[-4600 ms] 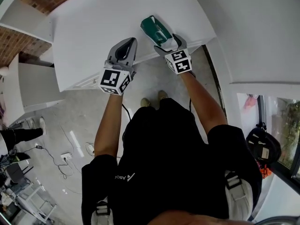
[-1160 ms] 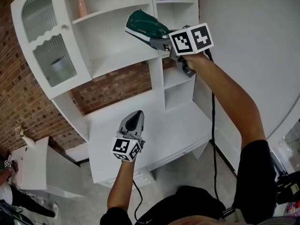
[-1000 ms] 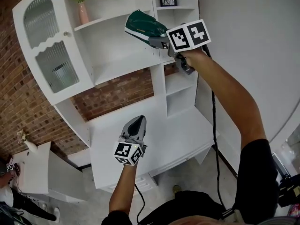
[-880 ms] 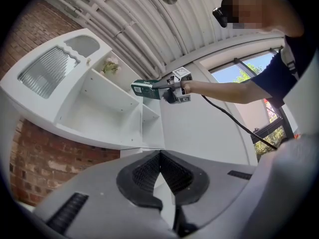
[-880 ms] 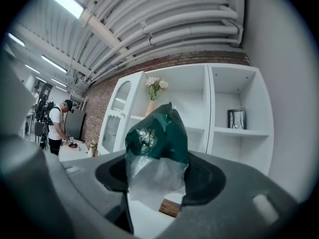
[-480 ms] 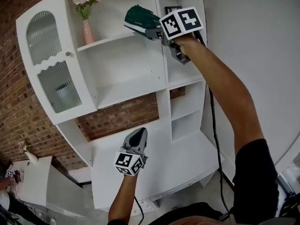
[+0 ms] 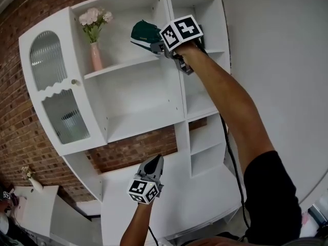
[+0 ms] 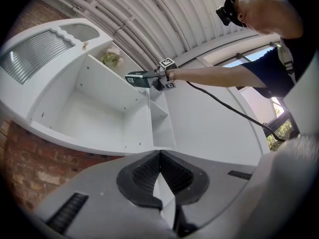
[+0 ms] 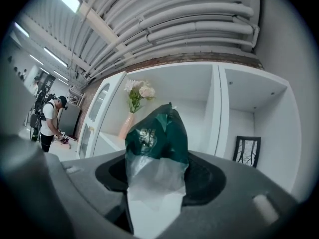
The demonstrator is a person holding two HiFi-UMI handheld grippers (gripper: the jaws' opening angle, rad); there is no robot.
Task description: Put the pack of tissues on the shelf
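Note:
The pack of tissues [image 7: 144,33] is dark green with a clear white end. My right gripper [image 7: 159,46] is shut on it and holds it high, just above the top shelf board [image 7: 123,65] of the white cabinet. In the right gripper view the pack [image 9: 157,136] sticks out between the jaws toward the open top compartment. My left gripper [image 7: 154,164] hangs low before the cabinet's counter, shut, with nothing in it. The left gripper view shows its pads meeting at the tip [image 8: 159,156] and the pack [image 8: 135,78] far above.
A pink vase with flowers [image 7: 95,50] stands at the left end of the same shelf. A small black picture frame [image 9: 246,151] sits in the narrow right compartment. A glass-fronted door [image 7: 54,94] closes the cabinet's left side. A person [image 9: 49,122] stands far off.
My right gripper has carried the pack upward, from level with the middle shelves to the top shelf. The left gripper has stayed low and shut.

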